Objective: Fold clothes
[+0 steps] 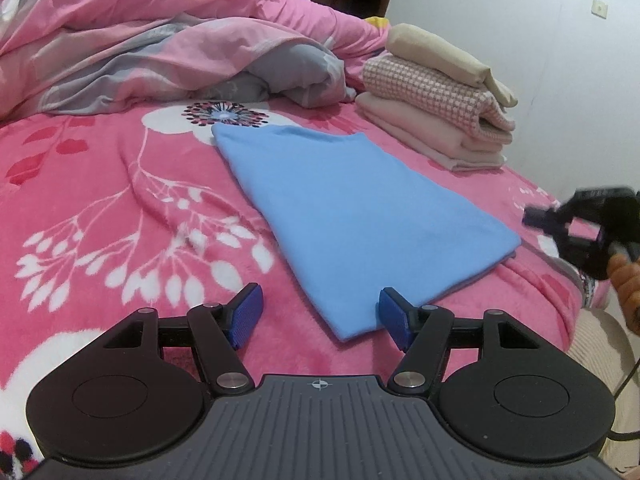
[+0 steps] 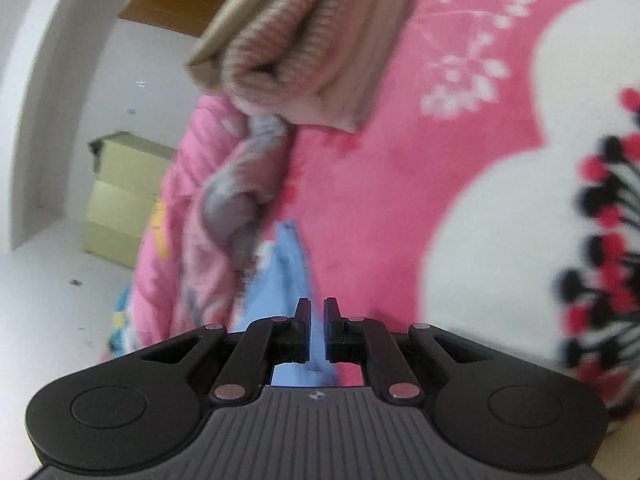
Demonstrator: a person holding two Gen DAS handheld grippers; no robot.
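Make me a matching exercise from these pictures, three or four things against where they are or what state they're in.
Things:
1. blue garment
2. beige cloth
3. left gripper
4. right gripper

States:
A. jaws nearly shut
B. jaws open, nothing between
C. top of the folded stack
D. flat on the pink blanket

Pairs: 1-D, 2-C, 3-B, 4-A

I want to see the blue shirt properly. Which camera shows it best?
The left wrist view: the blue cloth lies folded flat on the pink blanket, whole and sharp. The right wrist view shows only a blurred blue strip of it behind the right gripper.
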